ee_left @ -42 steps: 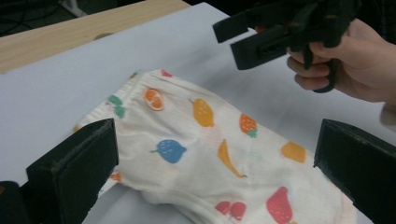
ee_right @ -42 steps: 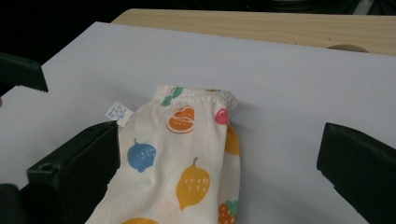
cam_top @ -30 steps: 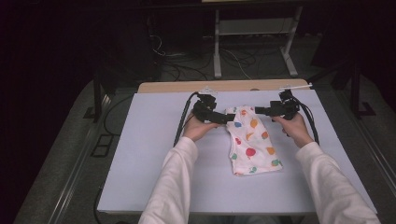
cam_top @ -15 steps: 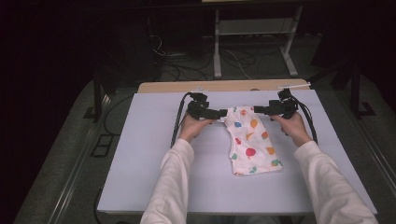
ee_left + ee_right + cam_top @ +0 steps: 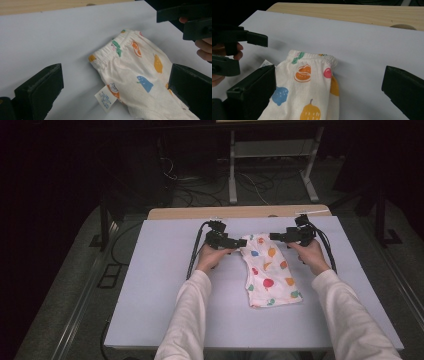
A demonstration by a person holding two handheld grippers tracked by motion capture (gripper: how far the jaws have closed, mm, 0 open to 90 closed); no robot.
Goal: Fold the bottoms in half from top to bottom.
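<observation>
On a pale lilac table (image 5: pixel 150 295), a small pair of white child's trousers (image 5: pixel 269 272) printed with coloured fruit lies flat and folded lengthwise, its elastic waistband (image 5: pixel 257 239) at the far end and its leg hems nearest the person. The garment sits a little right of the table's middle, well clear of the wooden strip (image 5: pixel 240 212) along the far edge.

At the waistband, two hand-held tools flank the cloth. The left gripper (image 5: pixel 242 242) points in from the trousers' left side, its tip just beside the waistband's left corner. Seen from the left gripper view, its two black jaws stand spread wide, one to each side of the waistband (image 5: pixel 117 46), pinching nothing; a white care label (image 5: pixel 105 98) sticks out from the near edge of the trousers (image 5: pixel 140 75) between them.

The right gripper (image 5: pixel 274 236) points in from the trousers' right side, its tip just beside the waistband's right corner. From the right gripper view its jaws are likewise spread apart, with the waistband (image 5: pixel 312 56) and the upper part of the trousers (image 5: pixel 312 90) lying between them, and no cloth is gripped. The left gripper (image 5: pixel 249 47) shows beyond the garment there, also gaping.

Both of the person's forearms, in white sleeves (image 5: pixel 185 320), reach in from the near edge of the table on either side of the trousers. Black cables (image 5: pixel 195 252) trail back from each tool.
</observation>
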